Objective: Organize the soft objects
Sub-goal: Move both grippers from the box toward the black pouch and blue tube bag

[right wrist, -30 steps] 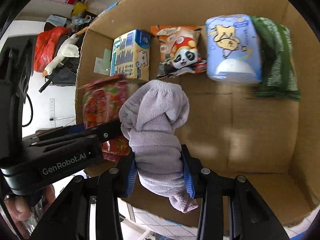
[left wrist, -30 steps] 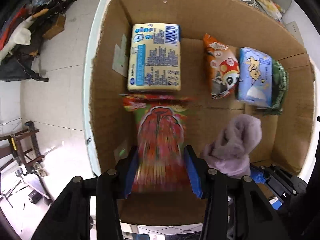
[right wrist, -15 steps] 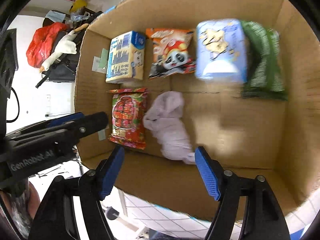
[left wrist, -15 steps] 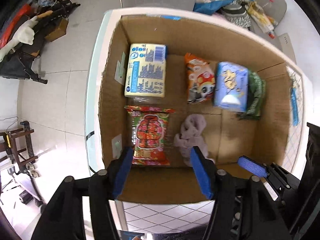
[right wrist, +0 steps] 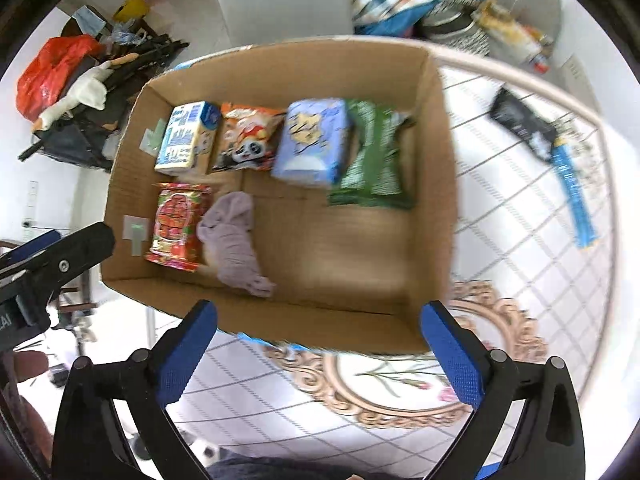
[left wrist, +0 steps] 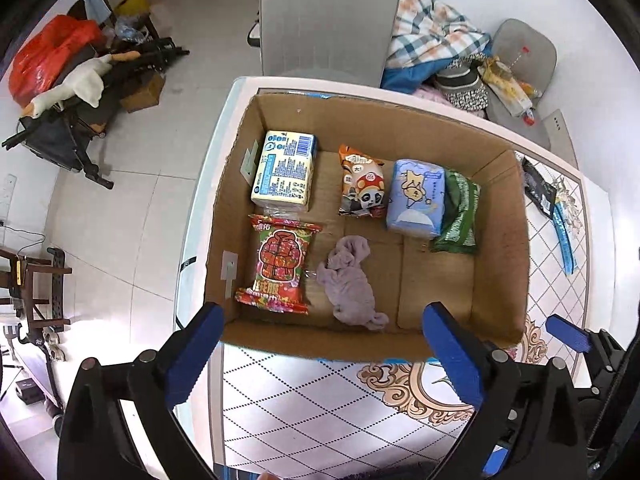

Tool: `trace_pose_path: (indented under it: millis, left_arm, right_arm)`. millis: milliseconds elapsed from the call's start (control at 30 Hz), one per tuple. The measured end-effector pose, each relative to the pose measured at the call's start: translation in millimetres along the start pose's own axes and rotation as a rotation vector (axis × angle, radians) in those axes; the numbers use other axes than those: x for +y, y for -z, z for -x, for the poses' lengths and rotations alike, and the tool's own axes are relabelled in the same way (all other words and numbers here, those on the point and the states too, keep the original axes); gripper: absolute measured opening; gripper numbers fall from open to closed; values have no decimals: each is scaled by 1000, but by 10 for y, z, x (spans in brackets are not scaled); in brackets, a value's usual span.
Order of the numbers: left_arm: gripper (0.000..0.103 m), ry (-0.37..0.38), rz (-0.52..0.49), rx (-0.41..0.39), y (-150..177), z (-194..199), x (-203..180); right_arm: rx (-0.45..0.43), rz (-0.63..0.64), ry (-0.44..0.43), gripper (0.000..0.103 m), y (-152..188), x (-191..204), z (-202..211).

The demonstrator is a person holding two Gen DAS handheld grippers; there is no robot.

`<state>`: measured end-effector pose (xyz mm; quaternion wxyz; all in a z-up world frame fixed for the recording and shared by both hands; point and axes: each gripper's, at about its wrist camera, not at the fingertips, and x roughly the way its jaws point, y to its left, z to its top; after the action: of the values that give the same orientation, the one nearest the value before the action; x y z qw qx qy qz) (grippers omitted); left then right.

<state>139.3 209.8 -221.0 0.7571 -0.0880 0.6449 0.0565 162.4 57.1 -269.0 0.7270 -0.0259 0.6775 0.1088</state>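
Now: both grippers hang empty above the near wall of the cardboard box point(left wrist: 500, 240).

Nearest, at the bottom of each frame, my left gripper point(left wrist: 320, 346) and right gripper point(right wrist: 318, 342) show blue pads spread wide, touching nothing. Just beyond them, lower centre, the lilac cloth point(left wrist: 352, 284) lies on the box floor, its long axis running from the near wall away, tilted slightly left; the red snack bag point(left wrist: 282, 266) lies just beside it to the left, parallel. Farther, mid-frame, a back row runs left to right: yellow pack point(left wrist: 284, 170), panda bag point(left wrist: 362, 186), blue tissue pack point(left wrist: 416, 198), green packet point(left wrist: 458, 214). The floor's lower right is bare. I judge the next soft item belongs there, nearer my right gripper; a black pouch point(right wrist: 522, 122) waits on the table point(right wrist: 516, 216), upper right.
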Motion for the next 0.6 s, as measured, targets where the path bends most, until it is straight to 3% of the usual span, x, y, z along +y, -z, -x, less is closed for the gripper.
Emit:
trace_pose_path:
  millis: [167, 367, 600]
  left_arm:
    - [102, -4, -5, -43, 178, 175, -63]
    - [102, 23, -13, -85, 265, 442, -231]
    - [102, 153, -53, -102, 12, 566, -991]
  right_arm:
    - [-48, 10, -2, 103, 182, -34, 272]
    - [-71, 20, -64, 103, 369, -129, 538]
    - [-119, -62, -96, 103, 384, -823, 856]
